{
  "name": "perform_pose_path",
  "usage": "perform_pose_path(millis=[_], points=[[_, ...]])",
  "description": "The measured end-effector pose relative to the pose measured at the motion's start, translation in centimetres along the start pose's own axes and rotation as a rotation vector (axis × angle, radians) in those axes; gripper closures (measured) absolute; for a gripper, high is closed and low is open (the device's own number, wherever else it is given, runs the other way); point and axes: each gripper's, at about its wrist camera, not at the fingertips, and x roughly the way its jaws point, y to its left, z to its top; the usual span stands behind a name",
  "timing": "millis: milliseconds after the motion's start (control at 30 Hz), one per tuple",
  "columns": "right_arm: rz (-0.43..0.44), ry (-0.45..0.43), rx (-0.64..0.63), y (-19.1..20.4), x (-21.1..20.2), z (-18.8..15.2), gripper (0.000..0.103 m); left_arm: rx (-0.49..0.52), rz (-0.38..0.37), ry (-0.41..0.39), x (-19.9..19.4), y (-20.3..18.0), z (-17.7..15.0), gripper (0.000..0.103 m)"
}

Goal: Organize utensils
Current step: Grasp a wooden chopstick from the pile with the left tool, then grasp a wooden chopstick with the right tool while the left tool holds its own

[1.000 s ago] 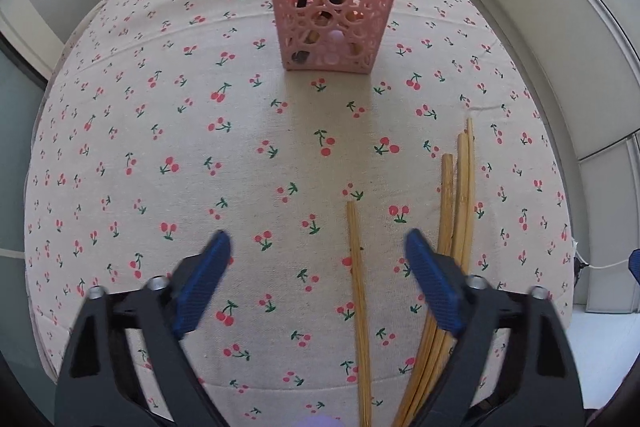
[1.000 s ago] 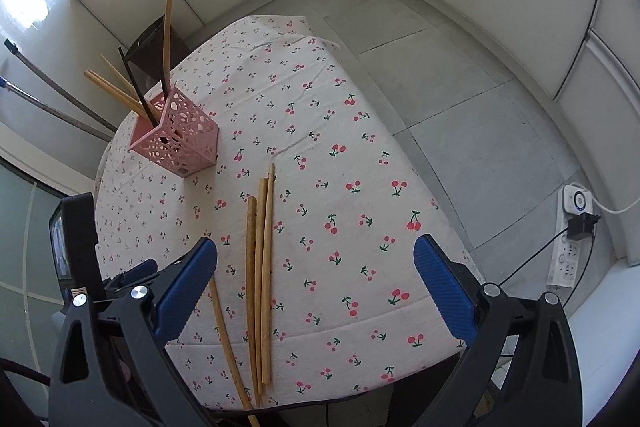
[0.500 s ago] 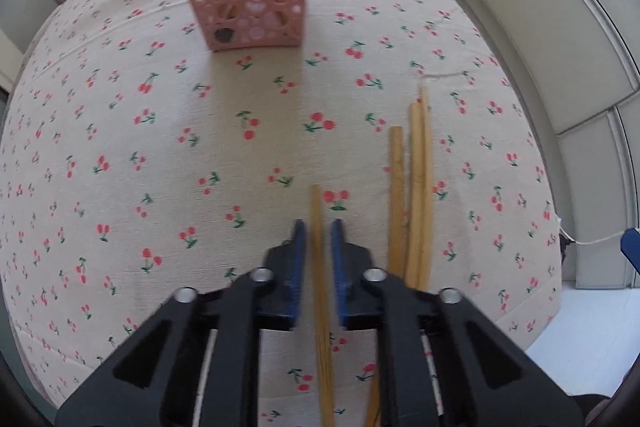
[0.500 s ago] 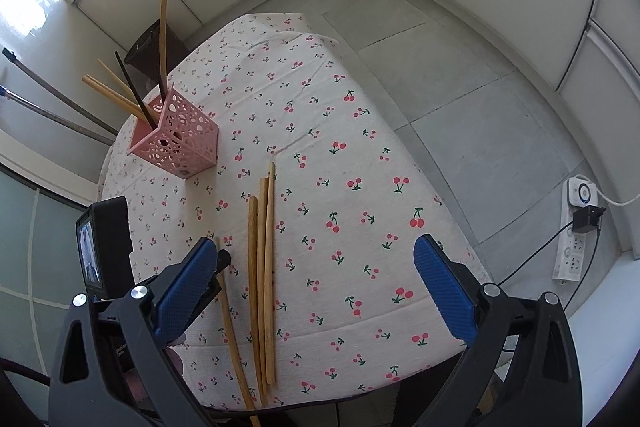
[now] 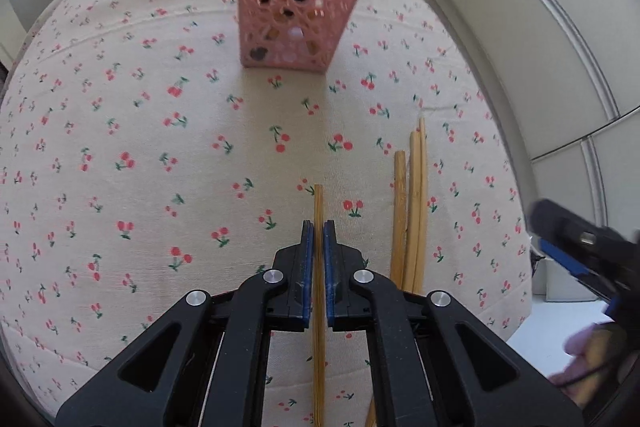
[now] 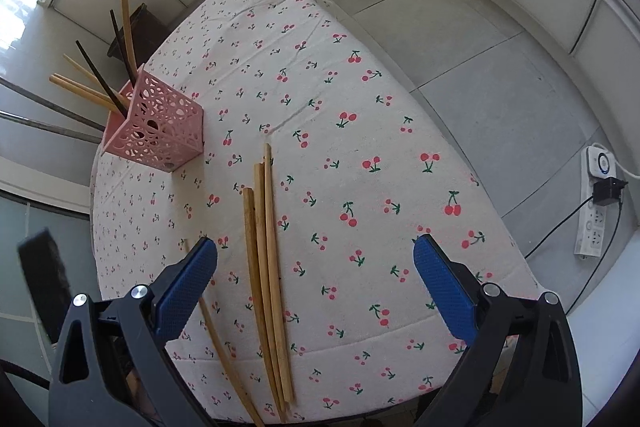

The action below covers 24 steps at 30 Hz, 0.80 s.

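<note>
Single bamboo chopstick [image 5: 318, 307], light tan, straight, lying lengthwise on the cherry-print counter [image 5: 120, 147], clamped between the blue pads of the left hand-held gripper [image 5: 318, 243], tip projecting just past the pads toward the basket. Three more bamboo chopsticks [image 6: 264, 247], same colour, flat and side by side in a near-parallel bundle, touching one another, just to the right of the single one, far ends staggered. Pink perforated square basket [image 6: 156, 131], upright at the far end of the counter, well apart from the loose sticks, holding several tan and dark chopsticks [image 6: 100, 79] leaning outward over the rim.
</note>
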Motion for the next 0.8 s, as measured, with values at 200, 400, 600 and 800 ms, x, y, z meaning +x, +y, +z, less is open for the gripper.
perform_pose_path(millis=[200, 400, 600, 800], points=[[-0.06, 0.011, -0.02, 1.6, 2.9, 1.4, 0.025, -0.014, -0.032, -0.063, -2.8, 0.7, 0.5, 0.099], [-0.104, 0.042, -0.024, 2.3, 5.8, 2.1, 0.048, -0.02, -0.031, -0.095, -4.9, 2.0, 0.4, 0.099], [-0.144, 0.021, -0.049, 3.5, 6.9, 2.6, 0.05, -0.03, -0.034, -0.103, -5.7, 2.9, 0.5, 0.099], [-0.213, 0.003, -0.104, 4.7, 7.5, 2.5, 0.053, -0.046, -0.034, -0.098, -5.6, 3.3, 0.6, 0.099]])
